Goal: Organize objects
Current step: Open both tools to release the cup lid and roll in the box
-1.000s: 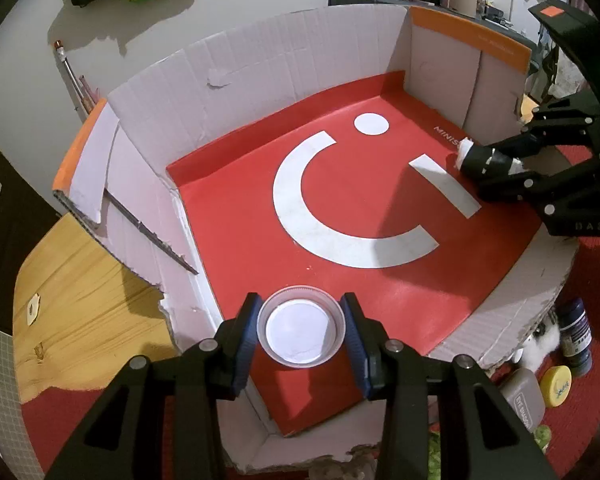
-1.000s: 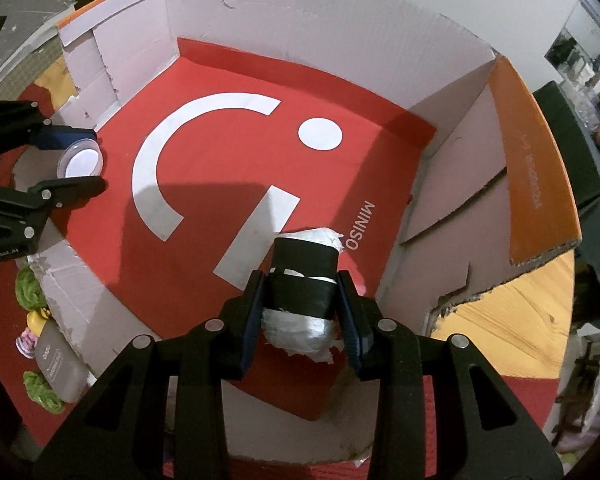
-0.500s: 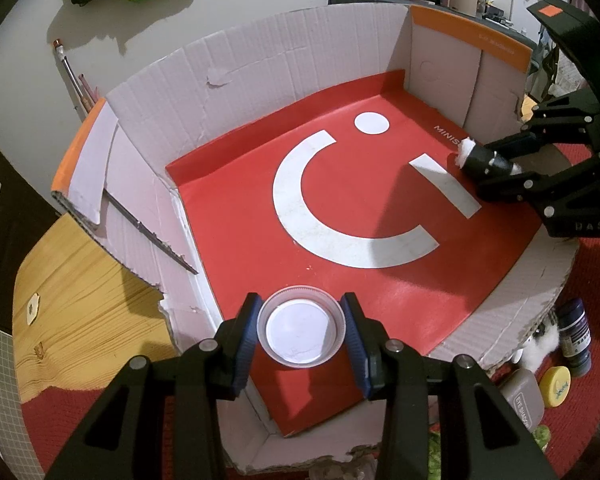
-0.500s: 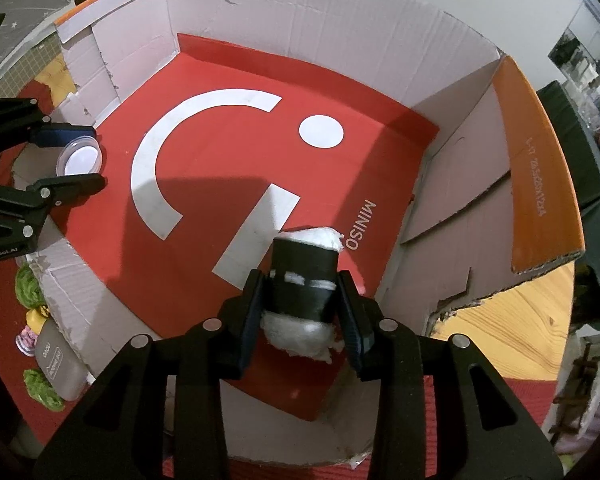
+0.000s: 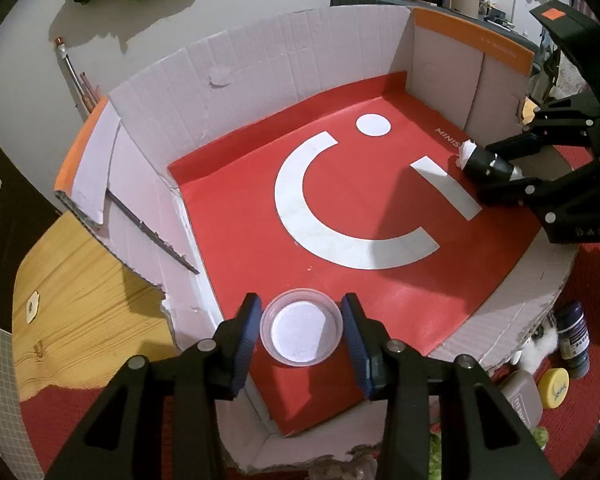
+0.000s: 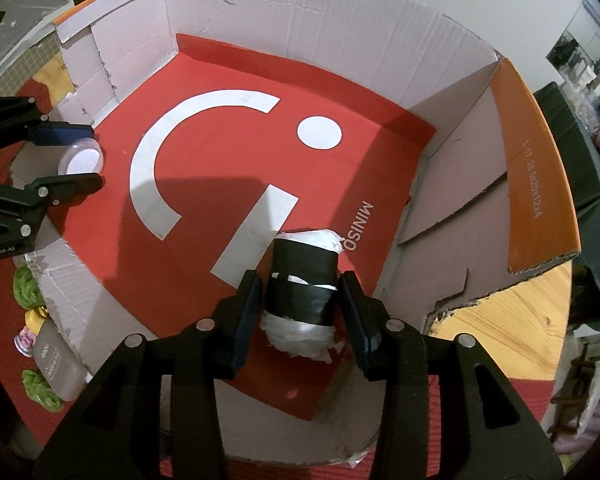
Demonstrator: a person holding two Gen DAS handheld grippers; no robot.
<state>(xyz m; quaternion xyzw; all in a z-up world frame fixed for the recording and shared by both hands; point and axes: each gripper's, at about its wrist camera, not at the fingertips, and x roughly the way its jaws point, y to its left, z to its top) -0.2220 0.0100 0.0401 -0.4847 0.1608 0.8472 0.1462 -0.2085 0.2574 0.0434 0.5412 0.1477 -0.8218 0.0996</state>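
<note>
Presently catalogued — a clear lidded dish (image 5: 301, 332), clamped by the left gripper (image 5: 302, 334) over the near corner of the red-floored cardboard box (image 5: 228, 120); a black-taped white bundle (image 6: 300, 292), clamped by the right gripper (image 6: 300, 312) by the opposite wall. Placement is judged in hand; lowering and release are called for next. Jars (image 5: 572, 340) outside the box are shown only by the left wrist view — the bundle's ragged lower end only by the right.

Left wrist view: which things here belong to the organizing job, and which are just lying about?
In the job:
- left gripper holding clear round container
- right gripper holding black-taped white bundle
- red-floored cardboard box

Lying about:
- dark blue bottle
- yellow lid
- grey case
</note>
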